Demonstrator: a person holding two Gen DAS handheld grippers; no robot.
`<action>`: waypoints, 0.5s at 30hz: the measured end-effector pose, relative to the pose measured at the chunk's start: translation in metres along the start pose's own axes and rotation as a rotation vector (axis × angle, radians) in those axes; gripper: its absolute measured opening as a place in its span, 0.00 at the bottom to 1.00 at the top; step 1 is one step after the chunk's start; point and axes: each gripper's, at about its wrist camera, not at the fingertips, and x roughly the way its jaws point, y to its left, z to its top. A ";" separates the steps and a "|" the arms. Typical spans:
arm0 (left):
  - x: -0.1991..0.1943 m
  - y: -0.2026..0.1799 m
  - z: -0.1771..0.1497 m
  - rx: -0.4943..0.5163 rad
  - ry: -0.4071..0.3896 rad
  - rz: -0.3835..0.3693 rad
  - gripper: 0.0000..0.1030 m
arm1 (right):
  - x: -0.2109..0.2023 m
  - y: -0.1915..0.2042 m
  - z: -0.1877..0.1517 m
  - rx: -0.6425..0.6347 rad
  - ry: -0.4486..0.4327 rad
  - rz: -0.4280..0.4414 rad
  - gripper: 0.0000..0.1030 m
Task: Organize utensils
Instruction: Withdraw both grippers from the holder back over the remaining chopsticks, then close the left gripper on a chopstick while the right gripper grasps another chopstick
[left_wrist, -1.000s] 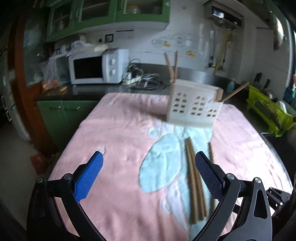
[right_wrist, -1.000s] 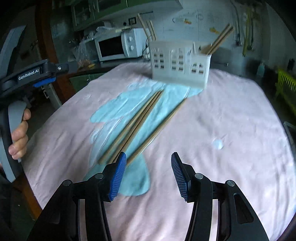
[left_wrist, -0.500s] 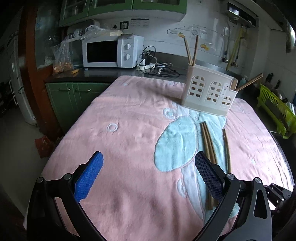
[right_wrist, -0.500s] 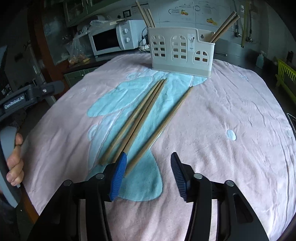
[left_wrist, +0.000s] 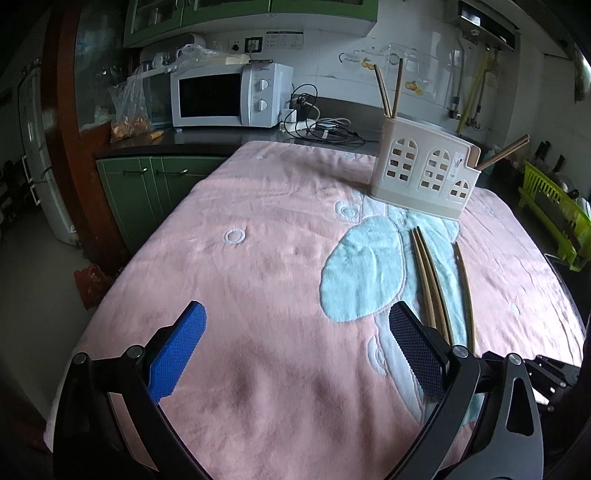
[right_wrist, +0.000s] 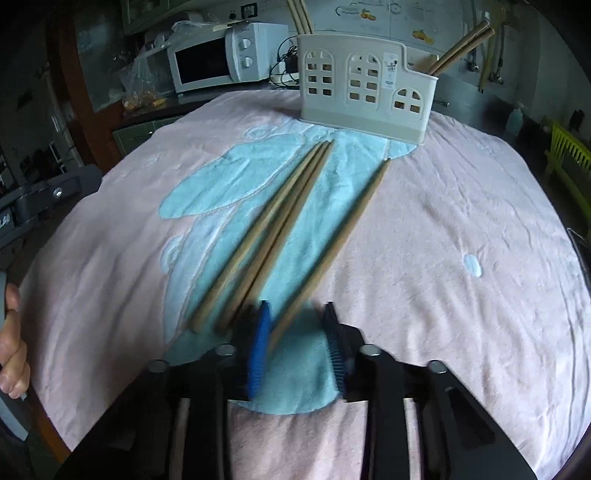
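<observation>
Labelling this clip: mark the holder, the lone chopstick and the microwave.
holder (right_wrist: 364, 86), right wrist view, front wall between the window cutouts.
lone chopstick (right_wrist: 347, 225), right wrist view, mid-shaft.
microwave (left_wrist: 208, 95), left wrist view, dark door glass.

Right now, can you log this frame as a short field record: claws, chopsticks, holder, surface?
left claw: open, above bare pink cloth, holding nothing
right claw: open, pads either side of the near end of the single chopstick, not closed on it
loose chopsticks: three on the cloth; the pair lies side by side, left of the single one
utensil holder: white, upright at the far side, chopsticks standing in both end compartments
surface: pink blanket with light blue patch
</observation>
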 end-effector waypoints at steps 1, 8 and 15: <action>0.000 0.000 -0.001 0.003 0.002 -0.004 0.95 | 0.000 -0.002 0.001 0.006 0.003 0.001 0.19; 0.001 -0.013 -0.010 0.049 0.021 -0.051 0.95 | -0.009 -0.019 0.000 0.001 -0.017 -0.087 0.12; 0.010 -0.047 -0.023 0.102 0.079 -0.152 0.91 | -0.015 -0.039 -0.004 0.048 -0.036 -0.084 0.11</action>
